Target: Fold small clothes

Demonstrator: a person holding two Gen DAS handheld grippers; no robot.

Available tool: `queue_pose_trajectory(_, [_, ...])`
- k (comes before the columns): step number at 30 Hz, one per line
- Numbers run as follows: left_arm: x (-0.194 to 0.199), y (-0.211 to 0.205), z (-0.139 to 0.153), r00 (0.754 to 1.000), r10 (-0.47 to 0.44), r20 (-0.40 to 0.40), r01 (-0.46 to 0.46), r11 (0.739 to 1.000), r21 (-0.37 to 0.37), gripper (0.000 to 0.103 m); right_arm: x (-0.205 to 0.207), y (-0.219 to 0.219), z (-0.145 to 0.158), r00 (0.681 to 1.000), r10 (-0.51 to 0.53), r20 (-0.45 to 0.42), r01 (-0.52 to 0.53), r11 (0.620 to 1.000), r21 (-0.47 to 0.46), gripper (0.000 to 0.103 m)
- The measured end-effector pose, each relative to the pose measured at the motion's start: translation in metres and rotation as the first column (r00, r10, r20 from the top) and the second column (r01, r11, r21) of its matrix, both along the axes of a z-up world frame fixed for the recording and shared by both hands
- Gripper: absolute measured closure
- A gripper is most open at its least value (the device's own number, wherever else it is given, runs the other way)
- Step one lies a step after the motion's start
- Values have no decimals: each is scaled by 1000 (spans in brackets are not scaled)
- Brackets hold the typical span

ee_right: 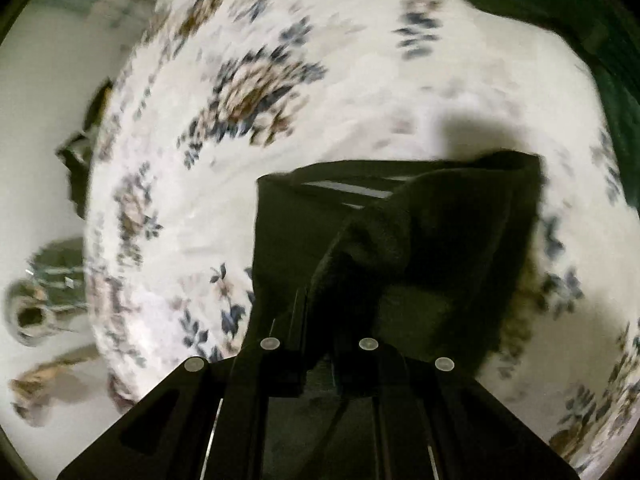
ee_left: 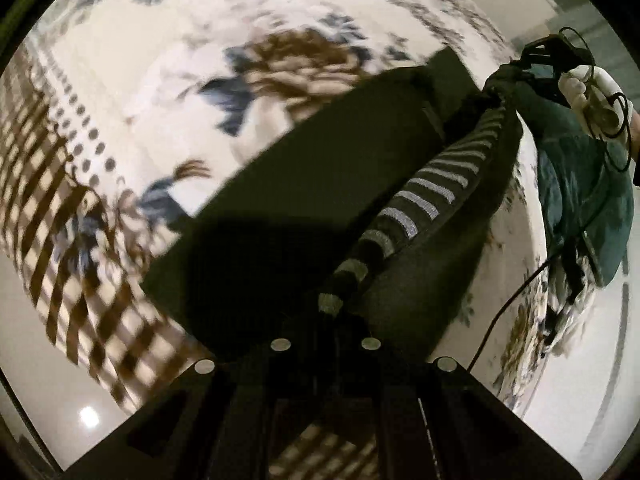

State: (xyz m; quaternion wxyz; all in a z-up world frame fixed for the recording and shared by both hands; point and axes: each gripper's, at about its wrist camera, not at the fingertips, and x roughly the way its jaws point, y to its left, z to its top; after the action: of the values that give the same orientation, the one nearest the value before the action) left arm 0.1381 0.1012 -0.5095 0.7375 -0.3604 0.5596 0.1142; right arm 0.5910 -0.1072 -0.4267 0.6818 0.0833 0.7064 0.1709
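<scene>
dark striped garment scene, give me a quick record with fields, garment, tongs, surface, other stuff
garment: dark garment with grey stripes, lifted, stretched between both tongs
left tongs: left tongs shut on the striped edge
right tongs: right tongs shut on the dark fabric
surface: floral sheet below the garment
other: green cloth at the sheet's edge
image: motion-blurred

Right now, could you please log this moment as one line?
stage: lifting | left tongs: shut on dark striped garment | right tongs: shut on same garment | below: floral bedsheet
</scene>
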Motion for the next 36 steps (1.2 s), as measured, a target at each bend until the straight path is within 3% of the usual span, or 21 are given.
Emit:
queue_pose_trajectory(4, [-5, 39, -26, 999, 49, -24, -50, 998, -41, 99, 3, 65, -31, 1000, 23, -5, -23, 997, -79, 94])
queue_pose_trajectory(8, [-9, 60, -51, 996, 68, -64, -77, 985, -151, 94, 9, 104, -68, 999, 29, -29, -32, 989, -145, 94])
queue_pose_trajectory(10, [-20, 69, -49, 992, 103, -75, -115, 976, -187, 84, 10, 113, -82, 998, 20, -62, -28, 991, -130, 85])
queue_pose_trajectory(11, [-31, 77, -46, 987, 127, -97, -143, 974, -176, 76, 10, 114, -84, 997, 15, -71, -23, 994, -108, 65])
queue_pose_trajectory(12, [-39, 82, -42, 985, 144, -99, -159, 972, -173, 76, 5, 114, -80, 997, 12, -75, -15, 999, -47, 46])
queue_pose_trajectory(13, [-49, 89, -37, 981, 164, -100, -179, 969, -168, 73, -1, 113, -75, 997, 17, -75, -16, 1000, 8, 40])
queue_pose_trajectory(14, [-59, 96, -30, 978, 182, -103, -196, 969, -149, 63, -16, 110, -65, 996, 45, -71, -40, 997, 68, 36])
queue_pose_trajectory(15, [-63, 100, -26, 978, 187, -97, -200, 970, -140, 58, -29, 106, -56, 996, 64, -64, -58, 993, 101, 36])
queue_pose_trajectory(18, [-61, 103, -14, 988, 143, -57, -149, 981, -127, 49, -88, 76, -30, 995, 96, -41, -89, 984, 157, 36])
queue_pose_trajectory(20, [-45, 91, -9, 998, 40, -41, -44, 993, -106, 49, -138, 42, -24, 996, 88, -29, -83, 985, 151, 36])
queue_pose_trajectory(22, [-28, 74, -9, 997, -63, -48, 59, 995, -79, 49, -182, 12, -29, 997, 67, -41, -62, 993, 104, 36])
queue_pose_trajectory(25, [-8, 50, -21, 976, -201, -88, 200, 980, -21, 49, -262, -42, -59, 992, -21, -128, 25, 999, 34, 36])
queue_pose_trajectory(26, [-3, 41, -28, 961, -239, -141, 248, 968, 44, 49, -282, -55, -70, 985, -46, -166, 51, 998, 27, 36])
queue_pose_trajectory(28, [-2, 47, -38, 951, -214, -225, 248, 959, 134, 49, -326, -80, -95, 964, -101, -246, 109, 994, 22, 36])
queue_pose_trajectory(30, [-12, 71, -37, 967, -106, -232, 135, 985, 112, 47, -356, -101, -114, 948, -149, -283, 153, 988, -9, 36])
queue_pose_trajectory(32, [-18, 84, -25, 967, -48, -249, 82, 988, 128, 47, -367, -118, -120, 940, -191, -283, 196, 981, -11, 36])
queue_pose_trajectory(36, [11, 77, 20, 976, -111, -186, 140, 978, 155, 49, -348, -148, -109, 944, -245, -223, 258, 966, 32, 36])
